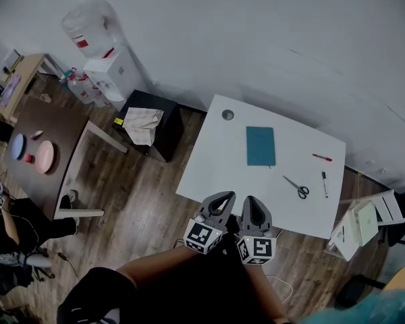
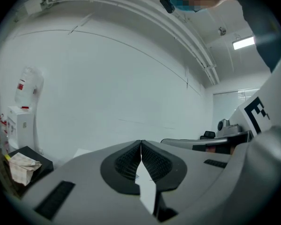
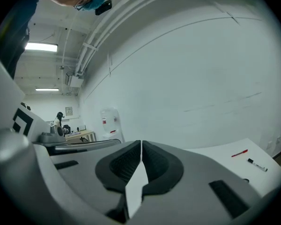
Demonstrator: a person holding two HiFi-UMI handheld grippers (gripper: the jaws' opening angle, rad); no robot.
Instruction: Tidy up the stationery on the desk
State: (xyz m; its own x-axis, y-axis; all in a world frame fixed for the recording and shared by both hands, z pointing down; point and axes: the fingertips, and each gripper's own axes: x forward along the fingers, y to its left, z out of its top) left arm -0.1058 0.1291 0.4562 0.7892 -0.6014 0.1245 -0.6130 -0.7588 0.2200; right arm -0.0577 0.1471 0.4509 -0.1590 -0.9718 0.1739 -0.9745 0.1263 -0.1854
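Observation:
On the white desk (image 1: pixel 216 160) lie a teal notebook (image 1: pixel 260 146), a pair of scissors (image 1: pixel 298 187), a red pen (image 1: pixel 322 157) and a black-and-white marker (image 1: pixel 325 183). My left gripper (image 1: pixel 224 196) and right gripper (image 1: pixel 252 200) hover side by side over the desk's near edge, both shut and empty. In the right gripper view the red pen (image 3: pixel 239 153) and the marker (image 3: pixel 257 164) show at the right on the desk. My left gripper (image 2: pixel 140 144) and right gripper (image 3: pixel 141 143) each show their pads pressed together with nothing between them.
A black side table (image 1: pixel 163 117) with a crumpled cloth (image 1: pixel 143 124) stands left of the desk. A water dispenser (image 1: pixel 101 52) is against the wall. A brown table (image 1: pixel 37 155) with plates sits far left. A white folding stand (image 1: pixel 366 223) is at the desk's right.

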